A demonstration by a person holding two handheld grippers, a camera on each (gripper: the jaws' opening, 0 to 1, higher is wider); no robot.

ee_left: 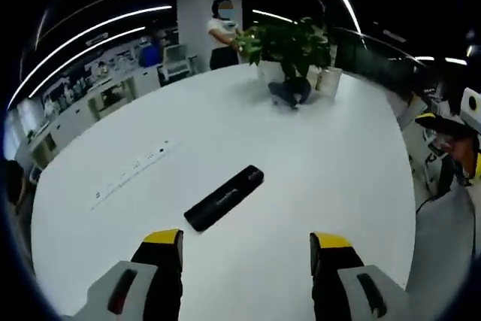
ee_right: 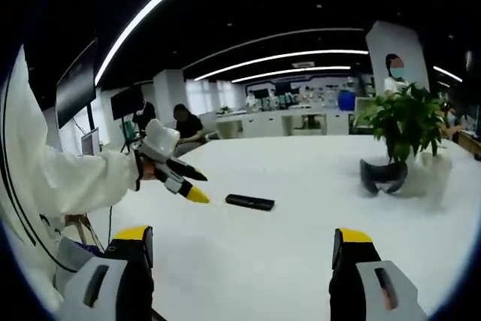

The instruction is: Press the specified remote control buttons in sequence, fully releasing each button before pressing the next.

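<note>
Remote control (ee_left: pixel 224 197) lies flat on the table (ee_left: pixel 338 163) (untouched), beyond both grippers' spread, empty jaws.

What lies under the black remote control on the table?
The remote control lies flat on the bare white table, with nothing visible between them. Its underside and the patch of table beneath it are covered, so whatever might be there can't be seen.

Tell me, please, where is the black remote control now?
The remote control lies flat on the white table, just ahead of the open left gripper in the left gripper view. The potted plant stands far behind it.
</note>
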